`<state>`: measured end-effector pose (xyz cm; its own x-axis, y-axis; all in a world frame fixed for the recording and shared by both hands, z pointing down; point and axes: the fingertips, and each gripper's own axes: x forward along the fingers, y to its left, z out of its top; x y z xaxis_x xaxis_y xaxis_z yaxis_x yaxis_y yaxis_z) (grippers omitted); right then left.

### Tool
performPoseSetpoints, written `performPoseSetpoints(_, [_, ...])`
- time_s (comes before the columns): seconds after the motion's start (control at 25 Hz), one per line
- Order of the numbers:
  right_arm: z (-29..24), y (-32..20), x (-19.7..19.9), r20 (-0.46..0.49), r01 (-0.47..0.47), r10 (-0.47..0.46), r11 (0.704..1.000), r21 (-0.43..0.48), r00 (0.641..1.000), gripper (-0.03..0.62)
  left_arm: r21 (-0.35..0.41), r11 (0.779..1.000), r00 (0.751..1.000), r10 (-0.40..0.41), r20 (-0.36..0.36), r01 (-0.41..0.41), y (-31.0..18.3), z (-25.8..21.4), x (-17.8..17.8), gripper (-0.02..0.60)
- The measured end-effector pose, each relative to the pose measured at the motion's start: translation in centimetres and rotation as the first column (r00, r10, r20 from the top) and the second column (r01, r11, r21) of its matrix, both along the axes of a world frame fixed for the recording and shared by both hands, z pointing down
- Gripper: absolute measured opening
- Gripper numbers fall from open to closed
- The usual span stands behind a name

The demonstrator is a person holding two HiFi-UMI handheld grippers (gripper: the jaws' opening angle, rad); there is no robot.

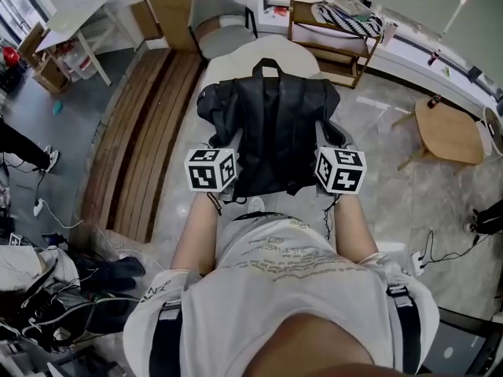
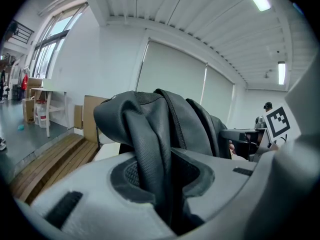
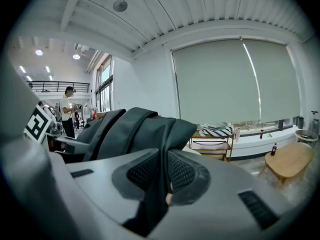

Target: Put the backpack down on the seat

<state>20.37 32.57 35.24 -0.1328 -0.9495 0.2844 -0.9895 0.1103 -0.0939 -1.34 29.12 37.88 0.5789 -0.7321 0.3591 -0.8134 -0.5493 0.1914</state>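
Carrying is the step in hand: the left gripper [image 2: 165, 184] and right gripper [image 3: 162, 184] each clamp a side fold of the black leather-look backpack [image 1: 271, 128], held up toward the cream padded seat [image 1: 228, 61] at twelve o'clock, so lowering it there likely comes next.

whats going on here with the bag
A person holds a black backpack by its two sides: the left tongs and the right tongs are each clamped on its fabric. From the head view it sits over a pale seat, not yet let go.
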Motion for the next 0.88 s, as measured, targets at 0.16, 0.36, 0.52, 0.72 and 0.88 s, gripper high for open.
performPoseSetpoints(0.16, [-0.1, -4.3, -1.2, 0.002, 0.001, -0.001, 1.0, -0.001, 1.0, 0.054, -0.001, 1.0, 1.0, -0.001, 0.004, 0.001, -4.1, -0.2, -1.2, 0.104])
performPoseSetpoints(0.36, [-0.1, -9.6, -2.7, -0.015, 0.002, -0.002, 1.0, -0.013, 1.0, 0.054, 0.006, 1.0, 1.0, -0.009, 0.004, 0.009, -9.2, -0.4, -2.8, 0.101])
performPoseSetpoints(0.52, [-0.3, -13.3, -3.8, -0.021, -0.002, 0.001, 1.0, -0.007, 1.0, 0.054, 0.014, 1.0, 1.0, -0.005, -0.002, 0.005, -13.0, -0.5, -3.7, 0.101])
performPoseSetpoints(0.72, [-0.6, -16.3, -4.1, -0.016, -0.023, 0.022, 1.0, -0.005, 1.0, 0.054, 0.013, 1.0, 1.0, 0.021, -0.004, -0.021, -16.9, -0.7, -3.9, 0.098])
performPoseSetpoints(0.88, [-0.3, -17.7, -3.3, -0.01, -0.039, 0.039, 0.999, -0.008, 0.999, 0.054, 0.015, 0.999, 0.999, 0.048, 0.003, -0.048, -18.6, -0.4, -3.0, 0.097])
